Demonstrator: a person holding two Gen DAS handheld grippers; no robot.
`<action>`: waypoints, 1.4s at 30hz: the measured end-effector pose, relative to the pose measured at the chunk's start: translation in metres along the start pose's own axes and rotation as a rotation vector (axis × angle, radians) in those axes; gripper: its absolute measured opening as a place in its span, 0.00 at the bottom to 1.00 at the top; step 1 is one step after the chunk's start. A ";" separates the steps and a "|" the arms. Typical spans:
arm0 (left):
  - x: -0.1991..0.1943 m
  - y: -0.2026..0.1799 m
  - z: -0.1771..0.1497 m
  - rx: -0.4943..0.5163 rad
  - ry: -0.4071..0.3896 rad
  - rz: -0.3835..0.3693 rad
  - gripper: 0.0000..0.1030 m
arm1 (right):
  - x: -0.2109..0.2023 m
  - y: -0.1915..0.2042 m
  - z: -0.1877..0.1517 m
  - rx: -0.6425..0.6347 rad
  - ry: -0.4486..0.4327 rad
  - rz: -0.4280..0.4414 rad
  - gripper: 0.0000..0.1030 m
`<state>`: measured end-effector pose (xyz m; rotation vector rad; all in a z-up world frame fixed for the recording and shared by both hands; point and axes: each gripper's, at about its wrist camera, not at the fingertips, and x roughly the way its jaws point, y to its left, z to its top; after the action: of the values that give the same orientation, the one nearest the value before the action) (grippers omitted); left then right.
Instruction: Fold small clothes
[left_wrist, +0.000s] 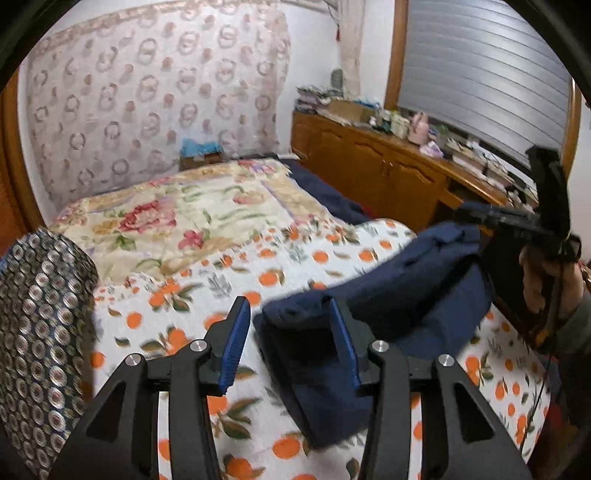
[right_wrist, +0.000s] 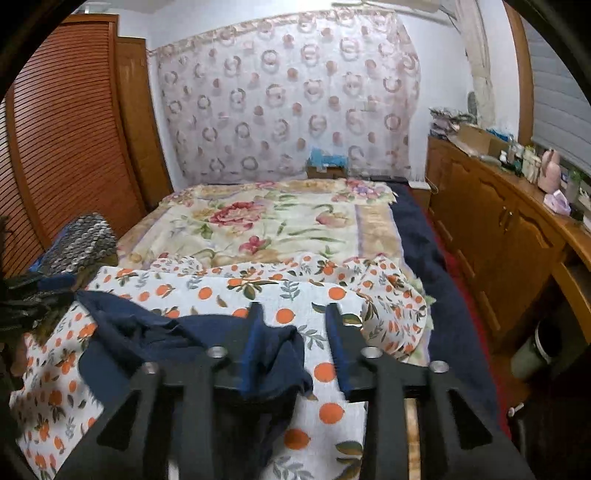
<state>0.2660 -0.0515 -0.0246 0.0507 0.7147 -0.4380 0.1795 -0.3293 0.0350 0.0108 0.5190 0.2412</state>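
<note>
A small navy blue garment (left_wrist: 388, 295) lies bunched on the orange-print sheet (left_wrist: 207, 273) of the bed. My left gripper (left_wrist: 291, 332) is open, with the garment's near edge between and under its blue pads. In the right wrist view the garment (right_wrist: 155, 343) spreads to the left and one end drapes over the left finger of my right gripper (right_wrist: 293, 332), which is open. The right gripper also shows at the right edge of the left wrist view (left_wrist: 476, 218), by the garment's far end.
A floral blanket (right_wrist: 273, 221) covers the far half of the bed. A patterned cushion (left_wrist: 40, 325) stands at the left. A wooden sideboard (right_wrist: 498, 229) with clutter runs along the right, and a slatted wooden wardrobe (right_wrist: 62, 140) on the left.
</note>
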 end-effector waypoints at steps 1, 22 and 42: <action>0.001 -0.001 -0.003 -0.001 0.008 -0.005 0.44 | -0.005 0.002 -0.003 -0.004 -0.004 0.008 0.42; 0.060 0.006 0.010 -0.031 0.099 -0.014 0.44 | 0.024 -0.001 -0.005 -0.117 0.147 -0.029 0.50; 0.075 0.019 -0.003 -0.094 0.180 -0.016 0.46 | 0.037 -0.019 -0.033 0.036 0.219 0.026 0.58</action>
<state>0.3221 -0.0620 -0.0769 -0.0042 0.9128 -0.4178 0.1992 -0.3405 -0.0129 0.0267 0.7414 0.2598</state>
